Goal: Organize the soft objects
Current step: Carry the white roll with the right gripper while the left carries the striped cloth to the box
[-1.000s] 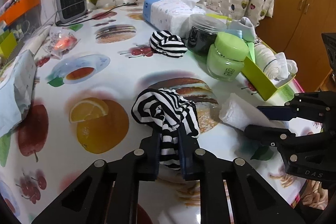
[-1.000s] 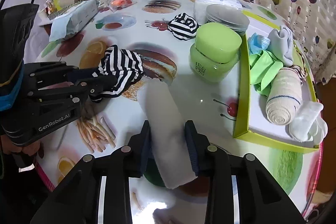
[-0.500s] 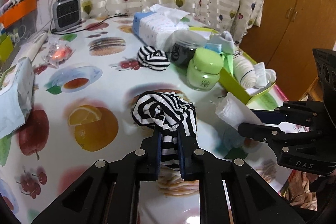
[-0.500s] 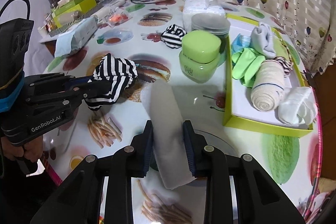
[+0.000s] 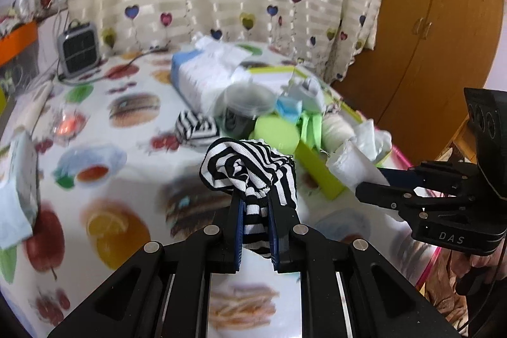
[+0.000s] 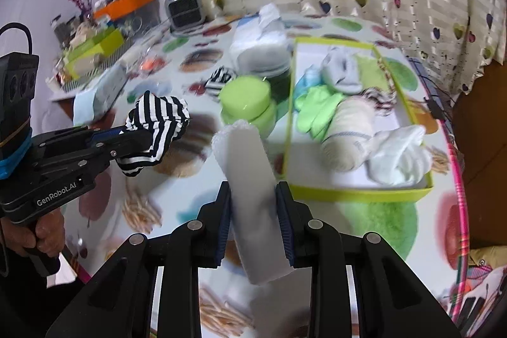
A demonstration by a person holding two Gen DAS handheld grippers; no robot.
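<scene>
The left gripper (image 5: 256,225) squeezes a floppy black-and-white striped sock (image 5: 250,170) in the air. The right gripper (image 6: 253,219) squeezes a soft white rolled cloth (image 6: 250,179) near the green tray (image 6: 358,195). Both look light; hold their middles.

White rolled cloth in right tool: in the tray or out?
Out. The white rolled cloth sits clamped in the right tool, short of the lime-green tray.

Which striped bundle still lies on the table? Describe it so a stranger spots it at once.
Find the lime-green tray on the fruit-print tablecloth, then the green-lidded jar beside it. Just beyond that jar lies the small black-and-white striped sock ball, resting on the cloth, unlike the striped one clamped in the left gripper.
</scene>
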